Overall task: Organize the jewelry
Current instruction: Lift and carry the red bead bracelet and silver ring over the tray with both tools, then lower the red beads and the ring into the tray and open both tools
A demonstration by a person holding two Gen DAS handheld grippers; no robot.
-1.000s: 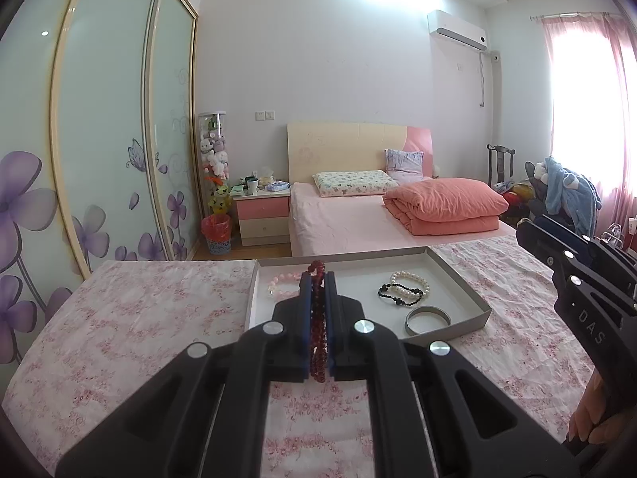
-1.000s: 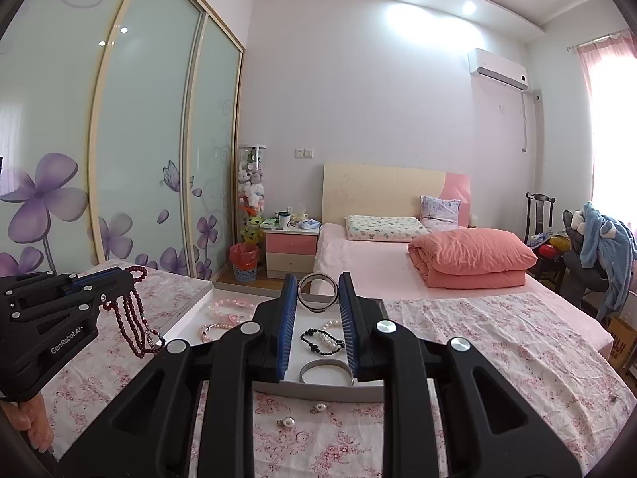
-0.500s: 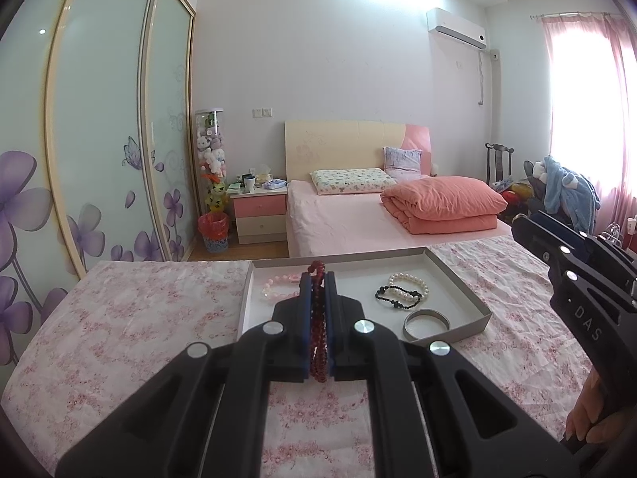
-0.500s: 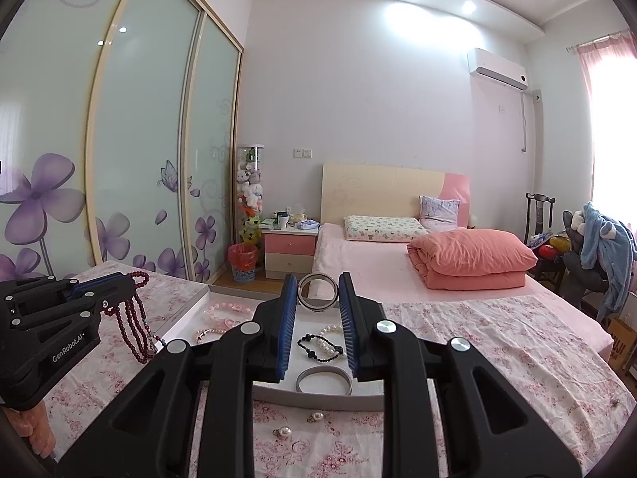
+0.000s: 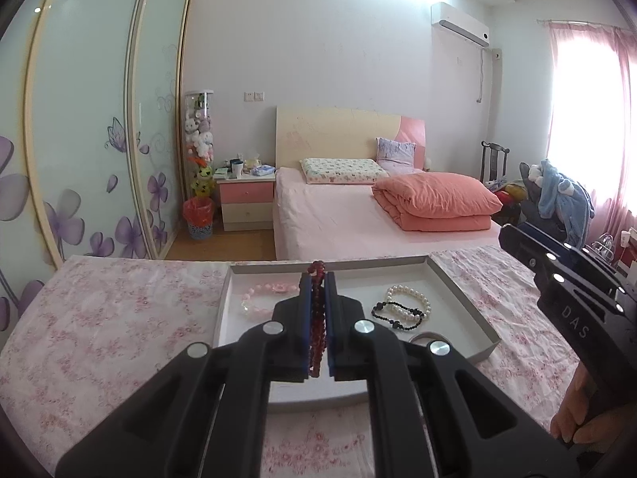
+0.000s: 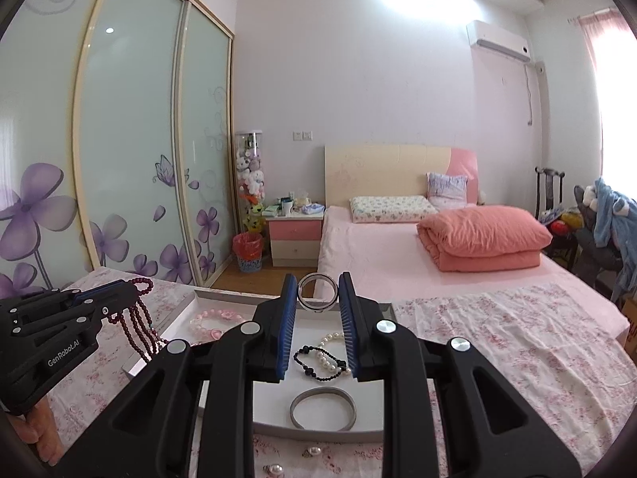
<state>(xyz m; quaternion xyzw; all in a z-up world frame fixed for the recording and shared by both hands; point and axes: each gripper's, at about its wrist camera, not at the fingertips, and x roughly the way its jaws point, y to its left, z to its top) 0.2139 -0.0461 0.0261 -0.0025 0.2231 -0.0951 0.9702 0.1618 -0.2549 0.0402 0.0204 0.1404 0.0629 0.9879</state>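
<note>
While both claws hang above the near edge of the tray, each carries its own piece. The left claw is clenched on a string of dark red beads, whose loops dangle over the tray's left edge. The right claw grasps a silver ring bangle at its fingertips, upright, its opening facing the camera. Bare tray floor lies ahead of and below both, toward the far edge. Nearer sit a pink bracelet at the left, a pearl and black bracelet pair, and a grey bangle.
</note>
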